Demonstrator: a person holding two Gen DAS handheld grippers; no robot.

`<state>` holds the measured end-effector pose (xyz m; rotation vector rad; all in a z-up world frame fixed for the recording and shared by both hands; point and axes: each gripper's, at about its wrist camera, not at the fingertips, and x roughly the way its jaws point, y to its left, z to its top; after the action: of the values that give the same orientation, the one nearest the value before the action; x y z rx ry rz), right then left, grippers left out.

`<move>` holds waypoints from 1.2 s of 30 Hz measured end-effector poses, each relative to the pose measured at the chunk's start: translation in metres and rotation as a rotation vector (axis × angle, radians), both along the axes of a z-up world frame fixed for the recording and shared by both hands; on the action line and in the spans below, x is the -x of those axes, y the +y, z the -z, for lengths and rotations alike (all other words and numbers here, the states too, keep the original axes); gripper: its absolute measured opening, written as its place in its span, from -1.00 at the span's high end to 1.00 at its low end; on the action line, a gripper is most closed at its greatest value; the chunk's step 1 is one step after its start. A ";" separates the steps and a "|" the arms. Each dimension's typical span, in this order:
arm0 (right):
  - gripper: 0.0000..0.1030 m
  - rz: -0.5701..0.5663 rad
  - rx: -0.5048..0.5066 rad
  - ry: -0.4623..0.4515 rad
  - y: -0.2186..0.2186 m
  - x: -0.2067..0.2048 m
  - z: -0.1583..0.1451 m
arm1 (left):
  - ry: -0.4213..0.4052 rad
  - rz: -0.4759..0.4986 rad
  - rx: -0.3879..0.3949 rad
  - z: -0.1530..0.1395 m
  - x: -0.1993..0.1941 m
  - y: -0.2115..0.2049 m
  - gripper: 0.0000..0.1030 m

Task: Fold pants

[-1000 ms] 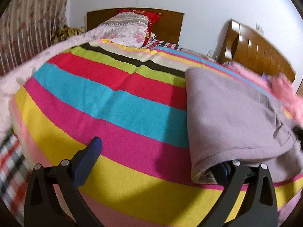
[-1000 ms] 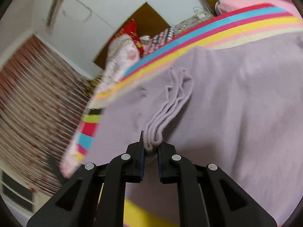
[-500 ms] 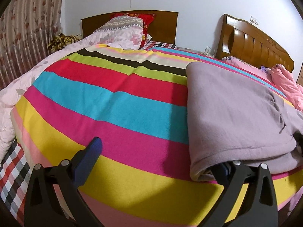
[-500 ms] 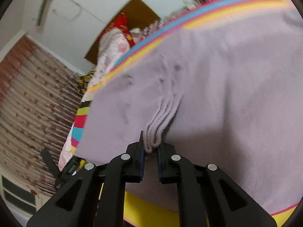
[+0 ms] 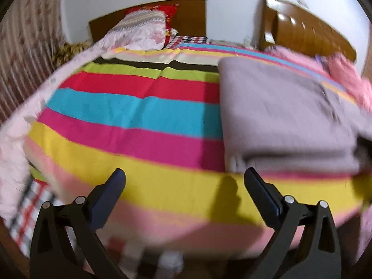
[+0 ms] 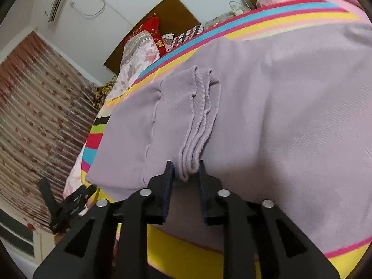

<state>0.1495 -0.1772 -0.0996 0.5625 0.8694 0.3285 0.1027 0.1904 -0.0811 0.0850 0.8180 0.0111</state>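
my left claw (image 5: 184,177) is spread wide just off the folded lilac pants (image 5: 286,121) on the striped bedspread (image 5: 130,116), right claw (image 6: 186,169) parted around their ribbed cuffs (image 6: 197,139)

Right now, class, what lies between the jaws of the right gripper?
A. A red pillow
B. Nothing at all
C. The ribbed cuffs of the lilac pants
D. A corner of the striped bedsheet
C: the right wrist view shows the right gripper with its jaws slightly parted on either side of the bunched ribbed cuffs of the lilac pants.
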 end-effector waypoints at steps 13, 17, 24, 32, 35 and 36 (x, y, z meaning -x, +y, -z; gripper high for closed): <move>-0.42 -0.136 0.433 -0.202 0.073 -0.023 -0.050 | -0.065 0.064 0.147 -0.056 -0.087 -0.075 -0.97; -0.58 -0.202 0.541 -0.125 0.075 -0.023 -0.010 | 0.126 0.072 0.014 0.002 -0.119 -0.110 -0.97; -0.66 -0.092 0.275 -0.193 -0.015 0.020 -0.032 | 0.113 0.041 0.030 -0.003 -0.115 -0.106 -0.97; -0.59 0.490 0.005 -0.286 -0.214 0.148 -0.022 | -0.093 0.168 -0.020 -0.044 -0.091 -0.160 -0.97; -0.48 0.623 -0.095 -0.170 -0.261 0.171 0.009 | -0.111 0.256 -0.052 -0.047 -0.096 -0.200 -0.97; -0.41 0.637 -0.108 -0.143 -0.269 0.172 0.015 | -0.110 0.273 -0.067 -0.046 -0.100 -0.212 -0.97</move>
<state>-0.0221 -0.4460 -0.1148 0.8707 0.4994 -0.1651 0.2028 -0.0211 -0.0350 0.2570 0.6908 -0.2130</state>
